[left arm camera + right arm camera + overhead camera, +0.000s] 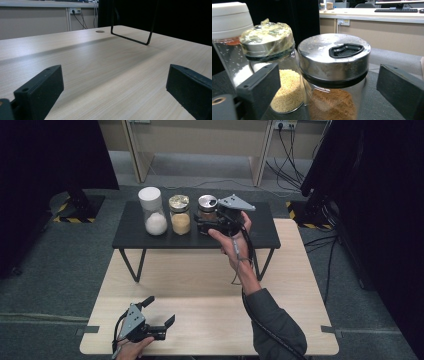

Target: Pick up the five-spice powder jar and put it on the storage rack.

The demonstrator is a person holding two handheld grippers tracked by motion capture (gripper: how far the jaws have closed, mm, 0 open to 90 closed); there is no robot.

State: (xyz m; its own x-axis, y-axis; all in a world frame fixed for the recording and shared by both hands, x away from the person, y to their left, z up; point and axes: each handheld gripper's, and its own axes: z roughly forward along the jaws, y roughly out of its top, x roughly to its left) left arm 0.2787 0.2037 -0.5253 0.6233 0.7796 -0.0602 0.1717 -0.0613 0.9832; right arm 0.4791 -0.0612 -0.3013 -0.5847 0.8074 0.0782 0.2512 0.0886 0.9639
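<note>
- The jar of brown powder point(334, 82), with a steel lid point(334, 56) and a black pour opening, stands upright on the black shelf point(130, 237), nearest that shelf's right end and toward its rear edge; it is the rightmost of three jars in a row.
- The right gripper point(206, 226) is level at this jar. In the right gripper view the jaws stand wide, one on each side of the jar, and neither pad presses the glass. Judgement: the jar rests on its own base, unheld.
- The jar of yellow grains point(284, 92), its lid wrapped in film, stands just beside the brown jar on its left; whether the glasses touch cannot be told. The white-lidded jar point(152, 211) of white powder stands further toward the shelf's left end.
- Advice for the step in hand: whichever way the gripper goes, move it straight along its own axis, keeping the left jaw off the yellow jar, which is the likeliest thing to be knocked. If gripping, centre the pads on the glass body below the lid, not on the rounded steel, which I judge slippery.
- The left gripper point(159, 314) rests near the front left corner of the wooden table point(280, 320), jaws open and empty; leave it parked.
</note>
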